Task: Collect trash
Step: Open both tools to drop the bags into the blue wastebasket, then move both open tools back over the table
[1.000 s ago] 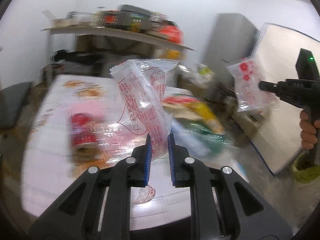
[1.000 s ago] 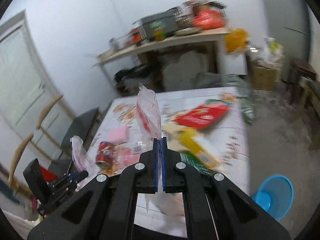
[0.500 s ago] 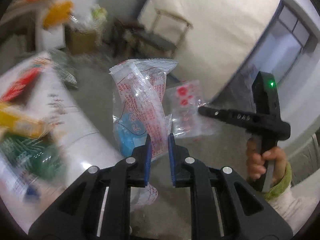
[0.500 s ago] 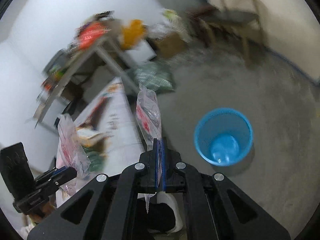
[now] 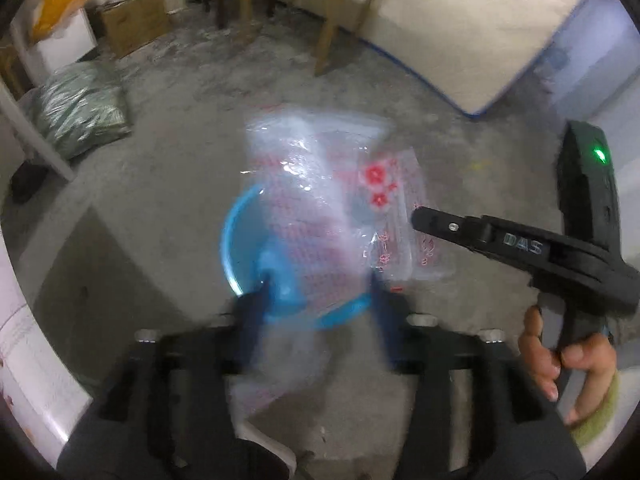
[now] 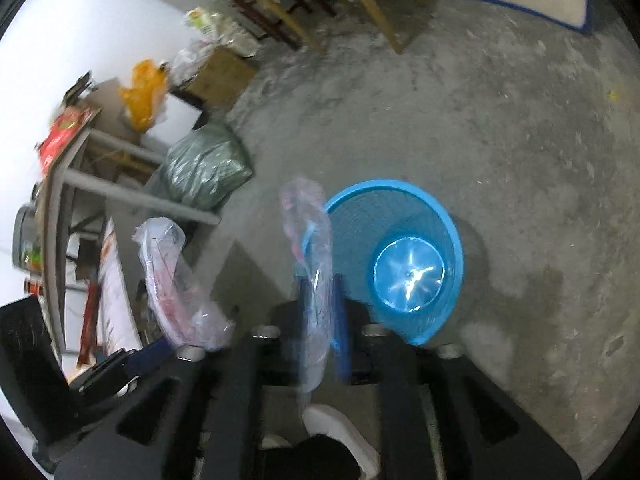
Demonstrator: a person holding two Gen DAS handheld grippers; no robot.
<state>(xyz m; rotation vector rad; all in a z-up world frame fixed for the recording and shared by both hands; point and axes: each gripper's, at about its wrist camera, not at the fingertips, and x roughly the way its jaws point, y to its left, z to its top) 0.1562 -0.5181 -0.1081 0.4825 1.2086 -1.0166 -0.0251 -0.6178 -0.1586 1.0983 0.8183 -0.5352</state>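
**Both wrappers over the blue bin**

My left gripper [image 5: 318, 312] shows its jaws spread wide, and the clear red-printed wrapper [image 5: 304, 216] sits loosely between them, blurred, over the blue bin [image 5: 240, 248]. I cannot tell whether any part of that wrapper touches a jaw. My right gripper [image 6: 320, 312] has its jaws apart by a narrow gap; the second clear wrapper [image 6: 310, 248] stands between them, also blurred, and I cannot tell whether they grip it.

From the right wrist view, the bin's rim [image 6: 452, 232] lies just right of the wrapper and its bottom [image 6: 408, 276] shines bare. In the left wrist view the right gripper's tip [image 5: 424, 216] reaches in from the right, touching the second wrapper [image 5: 396, 208] above the bin's far edge.

Around the bin the concrete floor [image 6: 520, 140] is open to the right and ahead. To the left the table edge [image 6: 116, 280] and its grey leg [image 6: 140, 196] stand near, with a green sack [image 6: 204, 168] beyond them. Wooden chair legs [image 5: 326, 40] and a leaning mattress [image 5: 472, 28] border the far side, well apart from the bin.
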